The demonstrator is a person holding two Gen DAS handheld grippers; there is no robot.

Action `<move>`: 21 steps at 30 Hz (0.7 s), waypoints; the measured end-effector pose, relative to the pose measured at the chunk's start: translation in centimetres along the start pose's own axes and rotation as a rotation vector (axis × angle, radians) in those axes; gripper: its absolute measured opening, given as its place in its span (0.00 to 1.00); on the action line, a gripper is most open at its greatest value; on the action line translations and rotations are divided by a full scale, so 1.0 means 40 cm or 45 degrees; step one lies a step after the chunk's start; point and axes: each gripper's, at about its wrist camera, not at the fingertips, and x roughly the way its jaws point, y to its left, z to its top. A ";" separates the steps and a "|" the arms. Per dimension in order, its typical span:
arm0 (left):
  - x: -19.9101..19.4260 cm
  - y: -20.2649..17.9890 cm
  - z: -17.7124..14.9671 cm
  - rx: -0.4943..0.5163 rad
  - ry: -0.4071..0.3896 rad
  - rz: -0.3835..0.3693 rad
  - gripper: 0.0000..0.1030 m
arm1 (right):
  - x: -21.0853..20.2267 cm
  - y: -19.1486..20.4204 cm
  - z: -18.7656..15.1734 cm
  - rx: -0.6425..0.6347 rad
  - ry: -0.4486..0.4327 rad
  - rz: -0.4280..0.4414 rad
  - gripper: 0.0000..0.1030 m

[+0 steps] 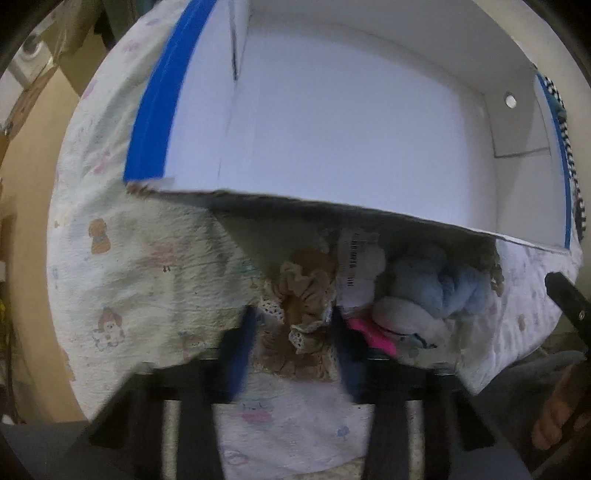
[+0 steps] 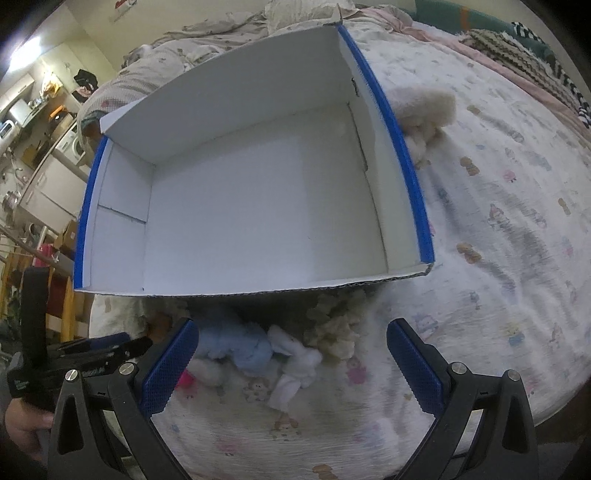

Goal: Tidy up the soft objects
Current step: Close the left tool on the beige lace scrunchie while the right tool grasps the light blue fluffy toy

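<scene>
A white cardboard box with blue edges lies open on the bed; its inside holds nothing. Soft toys lie just in front of it. My left gripper is shut on a brown lace-trimmed soft toy. Beside it lie a white tagged toy, a light blue plush and something pink. My right gripper is open, hovering over the blue plush, a white plush and a cream fluffy toy.
A printed white bedsheet covers the bed. Another cream fluffy plush lies by the box's right side. Rumpled bedding and a striped blanket lie beyond. The bed edge and a cluttered room are at the left.
</scene>
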 end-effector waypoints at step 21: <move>-0.177 0.140 -0.044 -0.107 -0.271 0.028 0.04 | 0.057 -0.023 -0.004 0.167 0.165 0.299 0.80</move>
